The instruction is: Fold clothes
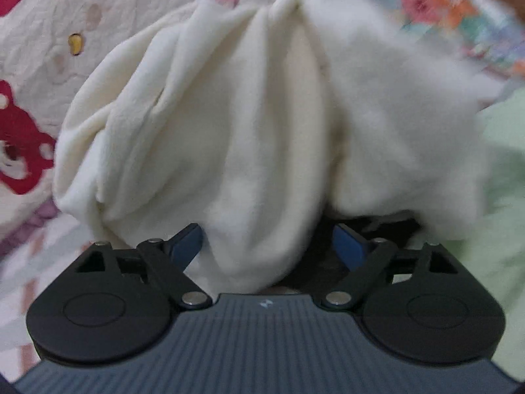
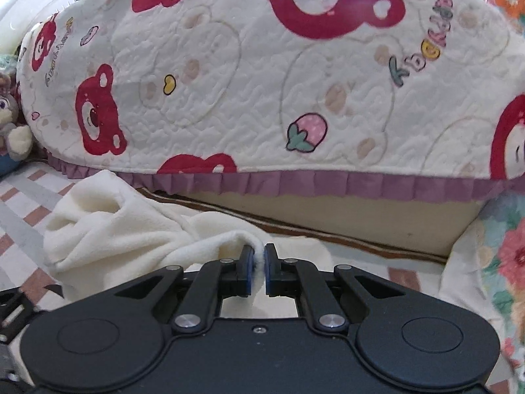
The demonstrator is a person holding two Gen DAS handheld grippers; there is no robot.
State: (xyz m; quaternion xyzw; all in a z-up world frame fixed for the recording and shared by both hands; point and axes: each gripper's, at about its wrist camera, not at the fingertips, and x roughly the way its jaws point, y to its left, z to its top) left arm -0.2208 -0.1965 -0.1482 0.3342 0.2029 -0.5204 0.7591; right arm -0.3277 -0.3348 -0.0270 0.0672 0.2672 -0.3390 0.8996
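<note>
Right wrist view: right gripper (image 2: 258, 256) pinched tight on cream fleece garment (image 2: 131, 229). Left gripper (image 1: 267, 246) spread wide, fleece draped between fingers (image 1: 187, 246), ungripped.

Beyond and right of the right gripper (image 2: 258, 256), colourful letters (image 2: 423, 42) on the bear-print quilt (image 2: 262, 98) are not clearly legible.

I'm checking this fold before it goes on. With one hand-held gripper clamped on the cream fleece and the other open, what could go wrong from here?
1. The right hand-held gripper pinches only a thin edge of the fleece; a pull may slip it free.
2. The left hand-held gripper is open with fleece bunched between its fingers, so it could close on several layers.
3. The hanging fleece may drag on the quilt.
</note>
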